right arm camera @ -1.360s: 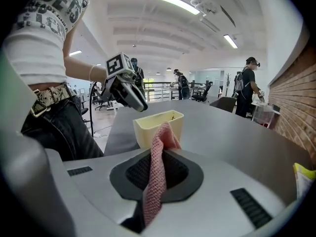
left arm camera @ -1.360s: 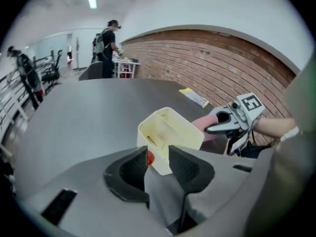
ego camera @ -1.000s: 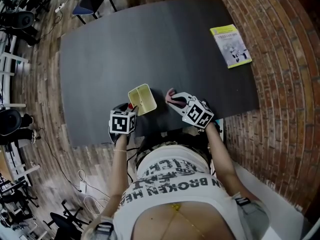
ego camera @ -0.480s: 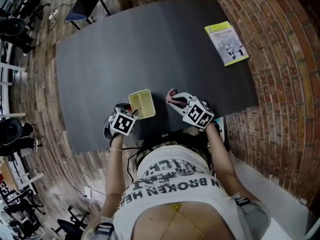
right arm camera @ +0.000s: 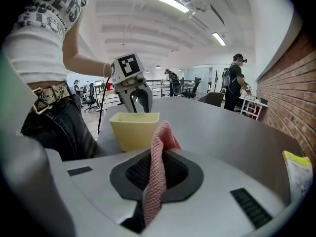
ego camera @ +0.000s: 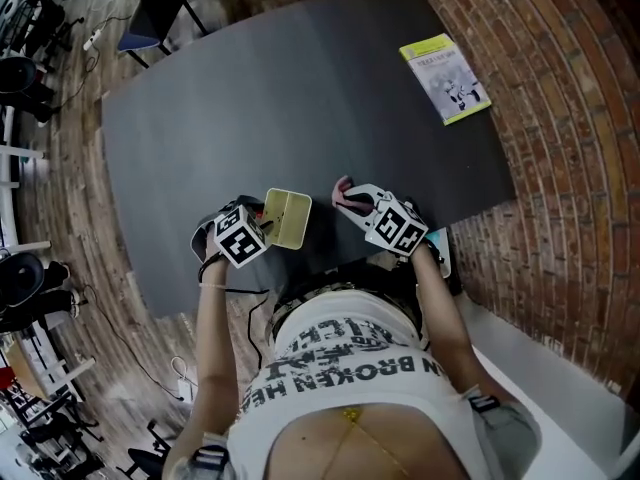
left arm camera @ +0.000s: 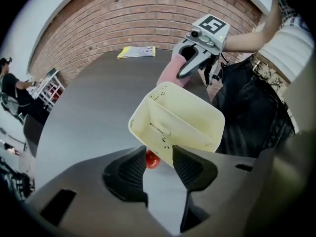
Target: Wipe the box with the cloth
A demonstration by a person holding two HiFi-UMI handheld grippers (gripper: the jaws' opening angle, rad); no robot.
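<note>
Table point(ego camera: 300, 98): dark grey, wide top.
Booklet point(ego camera: 445, 76): yellow, flat at far right corner.
Box point(ego camera: 285, 218): pale yellow, near front edge, well apart from booklet.

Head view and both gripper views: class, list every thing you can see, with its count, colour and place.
table: one, dark grey, centre.
box: one, pale yellow, near the table's front edge.
cloth: one, pink, right of the box.
booklet: one, yellow-green, table's far right corner.
red item: one, small, beside the box; unidentifiable.
left gripper: one, grey, jaws on the box's wall.
right gripper: one, grey, shut on the cloth.
</note>
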